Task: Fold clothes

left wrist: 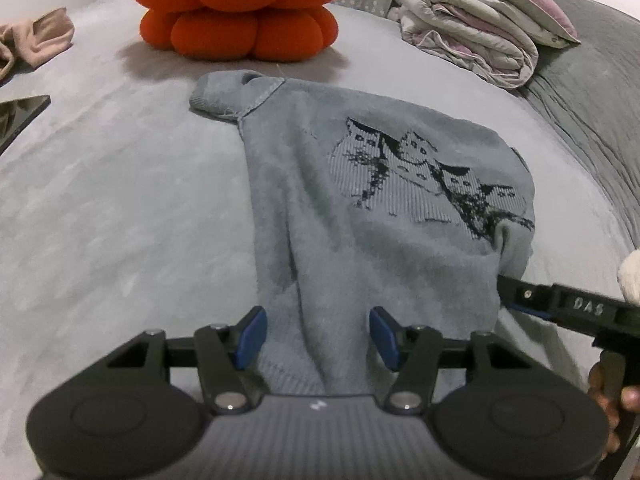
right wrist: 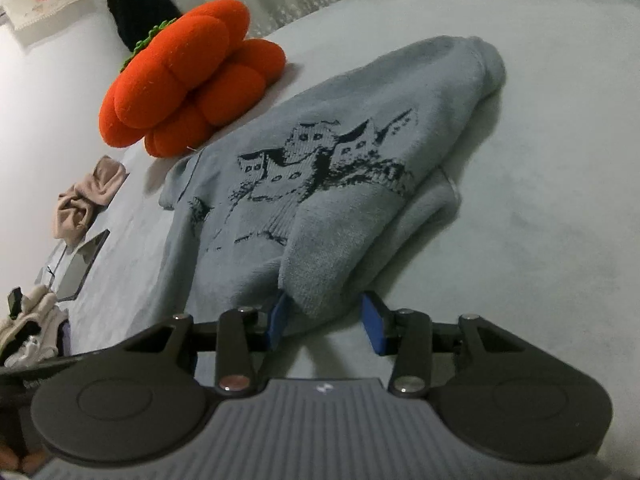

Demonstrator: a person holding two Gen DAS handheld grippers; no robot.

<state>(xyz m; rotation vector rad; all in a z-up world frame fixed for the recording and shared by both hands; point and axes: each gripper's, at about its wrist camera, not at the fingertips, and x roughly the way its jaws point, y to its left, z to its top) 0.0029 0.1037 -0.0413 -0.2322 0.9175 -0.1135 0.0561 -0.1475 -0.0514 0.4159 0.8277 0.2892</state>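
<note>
Up close in the left wrist view, the left gripper [left wrist: 318, 336] stands apart around the hem of the grey sweater [left wrist: 360, 200] lying on the bed [left wrist: 100, 200]. Right wrist view: the right gripper [right wrist: 328, 322] straddles a sweater fold, its jaws apart.

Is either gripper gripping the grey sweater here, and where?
Neither yet. Both sets of fingers stand open astride the sweater's near hem: left gripper, right gripper.

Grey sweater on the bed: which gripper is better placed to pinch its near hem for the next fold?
Probably the left gripper: the grey sweater hem fills the gap between its open fingers. The right gripper is open too, but only a narrow folded corner sits between its fingers.
</note>
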